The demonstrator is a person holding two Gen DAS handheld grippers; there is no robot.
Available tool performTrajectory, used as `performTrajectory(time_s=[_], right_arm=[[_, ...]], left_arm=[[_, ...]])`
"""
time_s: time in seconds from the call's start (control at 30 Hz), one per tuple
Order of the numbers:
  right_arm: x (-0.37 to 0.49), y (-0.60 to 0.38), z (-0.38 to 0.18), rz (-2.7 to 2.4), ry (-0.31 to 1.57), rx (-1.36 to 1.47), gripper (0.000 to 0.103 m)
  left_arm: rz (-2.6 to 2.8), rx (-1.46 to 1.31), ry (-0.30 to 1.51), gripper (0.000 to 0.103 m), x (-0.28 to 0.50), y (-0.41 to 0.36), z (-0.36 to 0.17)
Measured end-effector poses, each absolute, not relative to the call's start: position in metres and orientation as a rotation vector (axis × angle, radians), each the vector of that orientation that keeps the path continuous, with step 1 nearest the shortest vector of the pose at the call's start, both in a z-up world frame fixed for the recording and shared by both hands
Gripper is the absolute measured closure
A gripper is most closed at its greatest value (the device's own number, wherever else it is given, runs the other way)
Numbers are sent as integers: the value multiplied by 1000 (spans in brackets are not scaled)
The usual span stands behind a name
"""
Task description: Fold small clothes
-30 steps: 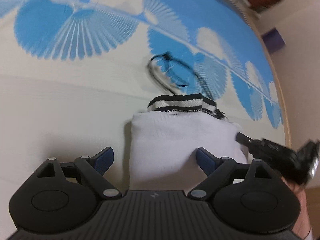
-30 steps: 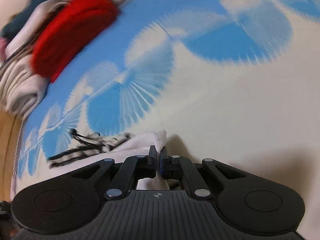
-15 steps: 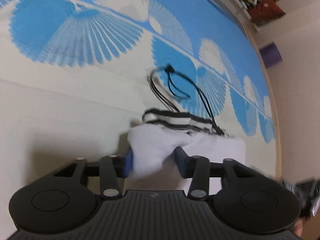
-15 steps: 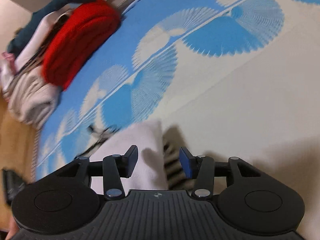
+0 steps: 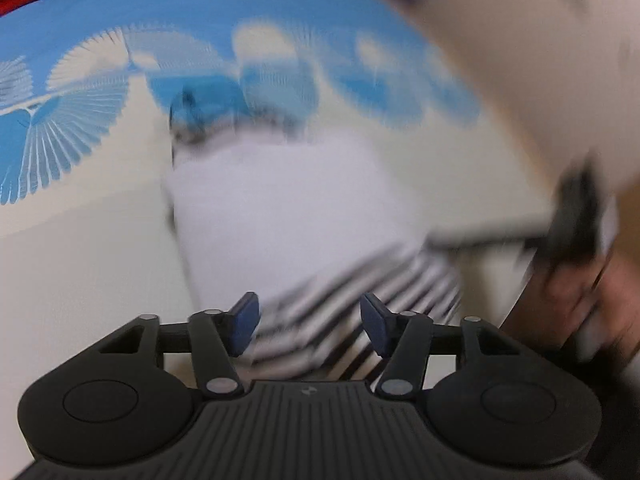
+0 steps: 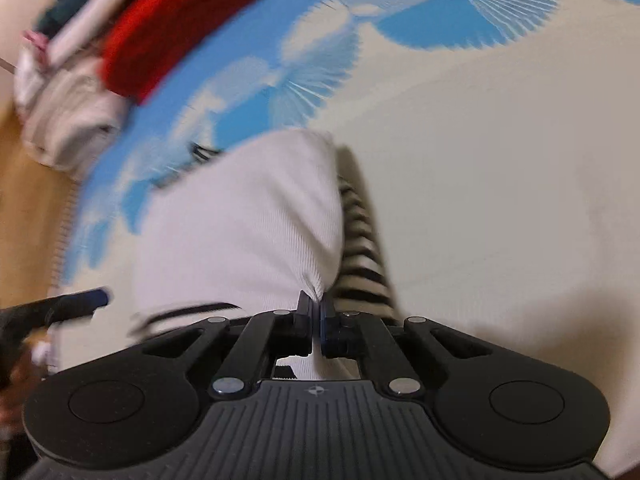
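Right wrist view: the right tool (image 6: 316,314) was pinched tight on a gathered fold of the white garment (image 6: 248,224), its striped black-and-white band (image 6: 362,256) just beside the pads. In the left wrist view the left tool (image 5: 308,322) stood partly apart and was opening, pads clear of the cloth, the striped band (image 5: 360,292) lying between them. The garment lay on the cream and blue patterned cover (image 6: 500,168), with wide bare cover beyond the band. A pile of folded clothes (image 6: 132,44), a red piece on top, sat at the cover's far edge by the wooden floor (image 6: 24,184)
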State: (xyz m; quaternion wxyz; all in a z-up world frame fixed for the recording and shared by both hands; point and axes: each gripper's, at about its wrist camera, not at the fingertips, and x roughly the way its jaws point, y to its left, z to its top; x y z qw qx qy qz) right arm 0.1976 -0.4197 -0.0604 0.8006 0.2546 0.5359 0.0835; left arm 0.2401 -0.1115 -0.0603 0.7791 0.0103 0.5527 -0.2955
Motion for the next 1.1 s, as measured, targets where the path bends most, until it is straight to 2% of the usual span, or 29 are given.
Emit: performTrajectory(time_s=[0.1,0.17,0.3,0.4,0.5,0.57,0.7,0.73,0.77,0.83,1.1], right_arm=[[198,-405,-51,185,1147,446,98],[196,-396,-33,143,1094,328,89],[186,-392,0,291,949,378,88],[183,-370,-9,490,1005,354,86],[181,-341,-57,441,1255,70,83],[183,-345,-72,375,1321,61,77],[189,-370,-37,367,1119,222,74],[191,-378,-31,364,1064,283,62],[193,-385,-30,346,1037,331,41],[202,-394,-41,286,1041,403,26],[231,-391,-102,217,1204,507,27]], left_arm=[[-537,226,1282,39,230,-116,-91],[-530,166,1267,40,232,-107,-80],[-630,68,1192,40,228,-95,-56],[-667,112,1244,39,223,-102,-72],[-636,271,1321,17,221,-116,-101],[-641,231,1334,16,230,-110,-98],[-541,8,1240,16,263,-80,-77],[-505,-55,1238,16,272,-72,-79],[-470,-91,1245,16,278,-68,-81],[-423,-170,1285,16,291,-61,-92],[-407,-535,1335,10,321,-46,-138]])
